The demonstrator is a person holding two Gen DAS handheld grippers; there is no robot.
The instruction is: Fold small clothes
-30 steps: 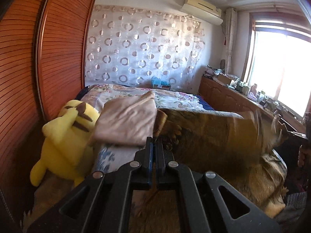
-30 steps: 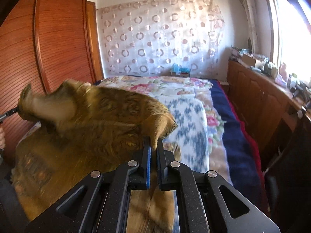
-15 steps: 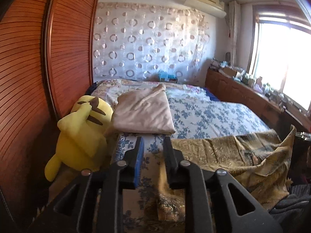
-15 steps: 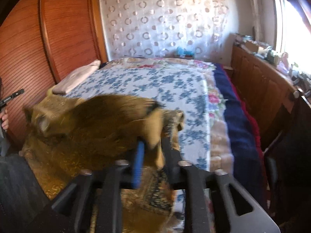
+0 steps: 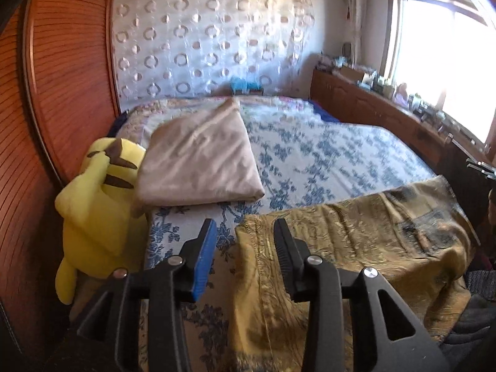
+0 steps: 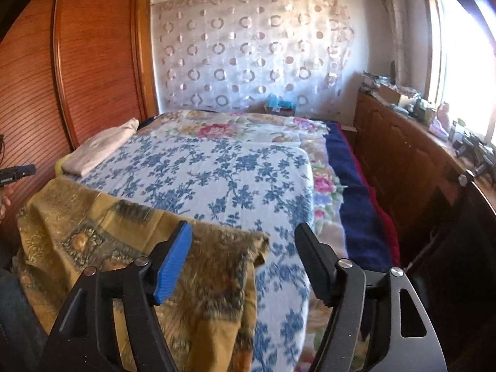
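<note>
nearby, plush toy (image 5: 99,204) touches folded beige cloth (image 5: 198,161) on bed (image 5: 325,161).

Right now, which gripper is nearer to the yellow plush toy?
Left. The left gripper is open just right of the plush toy. The right gripper is open over the gold cloth's far corner, away from the toy.

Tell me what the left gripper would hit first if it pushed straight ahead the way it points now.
Probably the bed: the open left gripper sits just above the near edge of the gold patterned cloth, aimed across the blue floral bedspread. Farther on lies the folded beige garment, though depth is unclear.
</note>
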